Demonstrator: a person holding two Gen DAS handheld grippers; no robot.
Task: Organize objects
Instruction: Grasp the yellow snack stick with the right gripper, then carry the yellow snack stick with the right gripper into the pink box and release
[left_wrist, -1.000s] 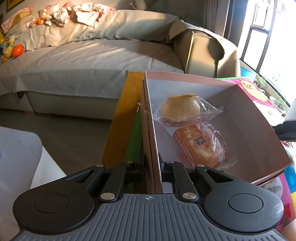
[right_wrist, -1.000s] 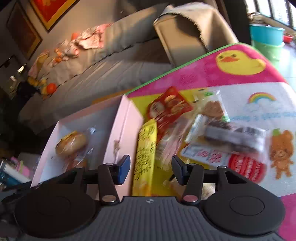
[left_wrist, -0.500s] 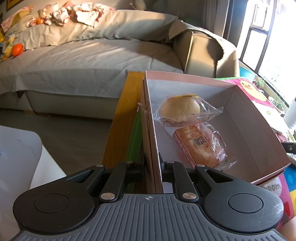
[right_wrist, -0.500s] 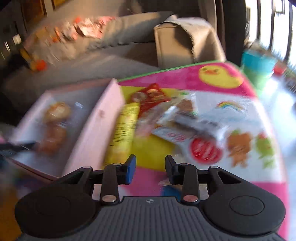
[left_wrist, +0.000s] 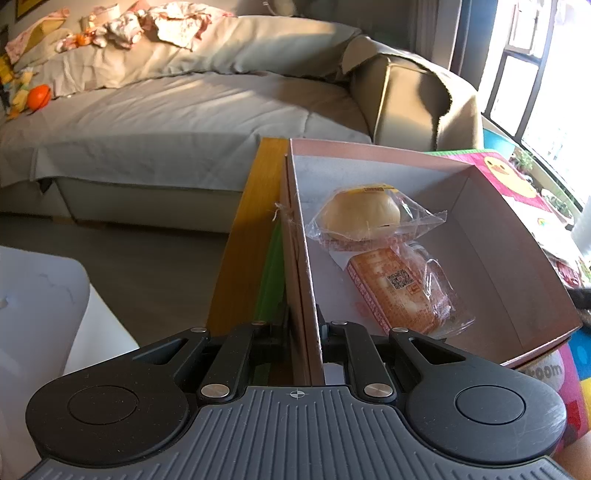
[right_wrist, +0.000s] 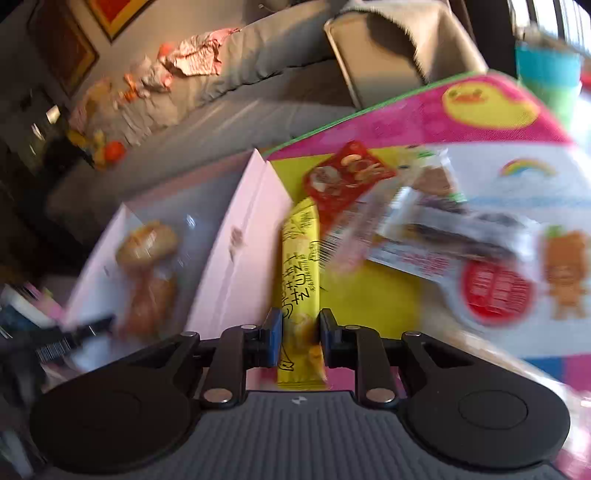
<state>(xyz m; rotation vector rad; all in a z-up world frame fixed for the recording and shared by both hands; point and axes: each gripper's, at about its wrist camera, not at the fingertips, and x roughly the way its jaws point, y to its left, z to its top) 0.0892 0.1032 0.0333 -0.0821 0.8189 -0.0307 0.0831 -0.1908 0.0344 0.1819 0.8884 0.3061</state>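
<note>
Cardboard box wall sits pinched in the left hand-held gripper, while the right hand-held gripper, jaws just closing, clamps a glossy yellow stick packet.

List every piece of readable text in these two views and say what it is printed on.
"oom": end of a word on the play mat, the rest hidden by the box.
Orange snack packet: QR code and print too small.
Yellow snack stick: characters too blurred.
Red round label: blurred.
</note>
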